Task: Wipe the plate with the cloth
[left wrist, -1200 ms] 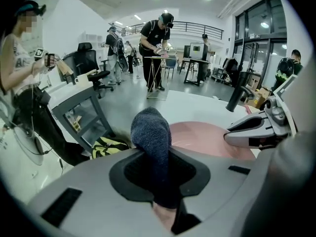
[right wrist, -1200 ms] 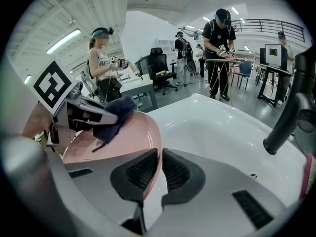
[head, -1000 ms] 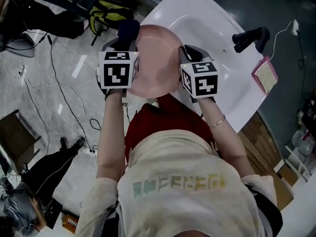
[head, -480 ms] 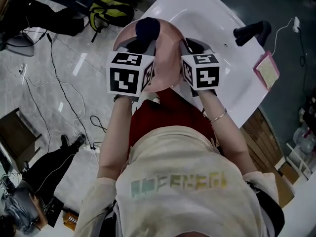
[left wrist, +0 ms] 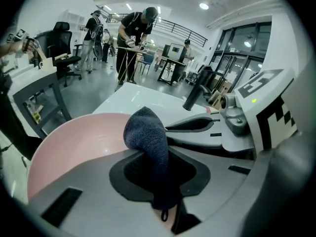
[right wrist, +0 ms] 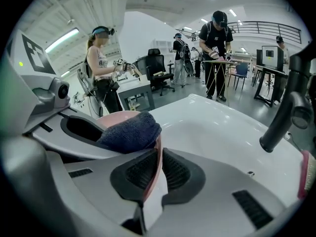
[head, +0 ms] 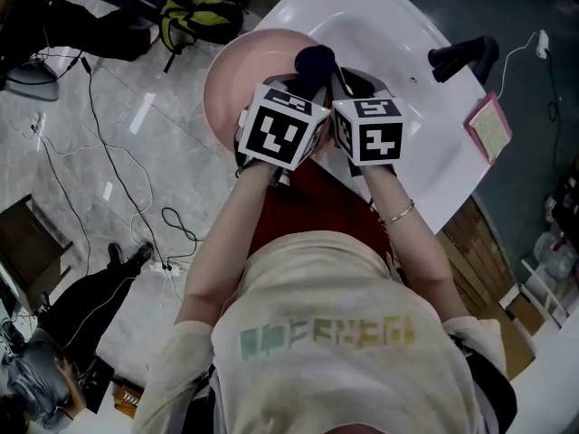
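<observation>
Sweeping the left hand-held gripper [left wrist: 157, 179] from the left rim of the plate [head: 231, 80] across to its right side over the last second. Reaching past the edge of the white desk [head: 380, 16], holding the pink plate half beyond it, right rim pinched edge-on between the closed jaws of the right hand-held gripper [right wrist: 154, 176]. Clamping the dark blue cloth [left wrist: 145, 132] in the left jaws, pressing it against the plate's face beside that rim.
</observation>
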